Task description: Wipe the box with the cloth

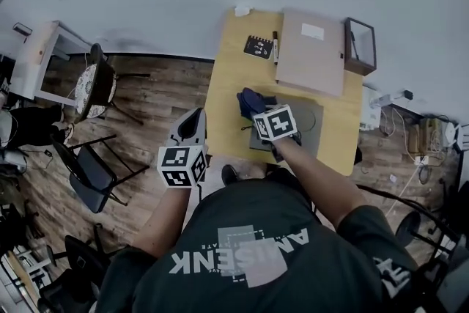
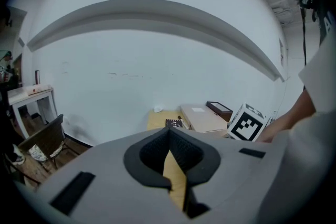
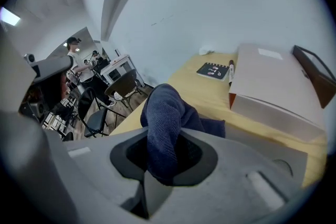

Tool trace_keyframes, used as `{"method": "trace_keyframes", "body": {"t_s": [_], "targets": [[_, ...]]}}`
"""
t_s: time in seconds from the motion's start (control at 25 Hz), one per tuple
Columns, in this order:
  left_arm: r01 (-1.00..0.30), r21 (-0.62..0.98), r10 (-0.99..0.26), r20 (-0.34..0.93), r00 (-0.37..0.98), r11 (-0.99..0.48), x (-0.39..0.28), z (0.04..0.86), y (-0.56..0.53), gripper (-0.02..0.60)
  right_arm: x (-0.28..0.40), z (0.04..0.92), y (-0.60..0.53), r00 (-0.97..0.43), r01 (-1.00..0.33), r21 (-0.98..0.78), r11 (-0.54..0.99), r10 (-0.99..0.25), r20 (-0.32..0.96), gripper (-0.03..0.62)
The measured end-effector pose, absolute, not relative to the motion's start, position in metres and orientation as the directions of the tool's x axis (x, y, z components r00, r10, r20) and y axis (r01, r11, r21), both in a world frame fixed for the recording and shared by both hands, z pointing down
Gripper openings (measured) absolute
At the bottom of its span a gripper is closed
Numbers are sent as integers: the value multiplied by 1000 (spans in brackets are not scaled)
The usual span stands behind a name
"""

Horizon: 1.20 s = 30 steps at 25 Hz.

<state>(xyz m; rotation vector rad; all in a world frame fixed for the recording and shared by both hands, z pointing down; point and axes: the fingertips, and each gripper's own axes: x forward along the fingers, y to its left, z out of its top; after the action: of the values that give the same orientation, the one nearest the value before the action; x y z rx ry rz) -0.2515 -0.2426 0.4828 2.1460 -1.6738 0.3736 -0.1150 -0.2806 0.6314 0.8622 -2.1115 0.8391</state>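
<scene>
A flat beige box [image 1: 311, 51] lies at the far side of the yellow table [image 1: 227, 77]; it also shows in the right gripper view [image 3: 273, 81]. My right gripper [image 1: 255, 111] is shut on a dark blue cloth [image 3: 163, 113], which bulges up between the jaws and trails onto the table short of the box. In the head view the cloth [image 1: 249, 100] sits at the left edge of a grey mat [image 1: 309, 122]. My left gripper [image 1: 192, 119] hangs left of the table over the wood floor. Its jaws [image 2: 169, 132] meet at the tips with nothing between them.
A black notebook [image 1: 258, 47] and a pen [image 3: 230, 72] lie left of the box. A dark shallow frame [image 1: 360, 45] stands at its right. Chairs [image 1: 94, 84] and a white table [image 1: 37, 59] are at the left. Cables [image 1: 399, 102] lie on the floor at the right.
</scene>
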Motion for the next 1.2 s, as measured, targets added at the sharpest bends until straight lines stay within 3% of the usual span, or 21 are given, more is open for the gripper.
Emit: {"method": "trace_keyframes", "body": {"t_s": [0.32,1.2], "targets": [[-972,119,-866,442,233,-201,-255,480,-249,2,-112,647,-285,-540,-787,-343,513,-305,784,76],[-899,137,-802,410,434,-417,-169,476,-293,2,-11,643,-283,-514,-857,-434,279,-401,758,75]]}}
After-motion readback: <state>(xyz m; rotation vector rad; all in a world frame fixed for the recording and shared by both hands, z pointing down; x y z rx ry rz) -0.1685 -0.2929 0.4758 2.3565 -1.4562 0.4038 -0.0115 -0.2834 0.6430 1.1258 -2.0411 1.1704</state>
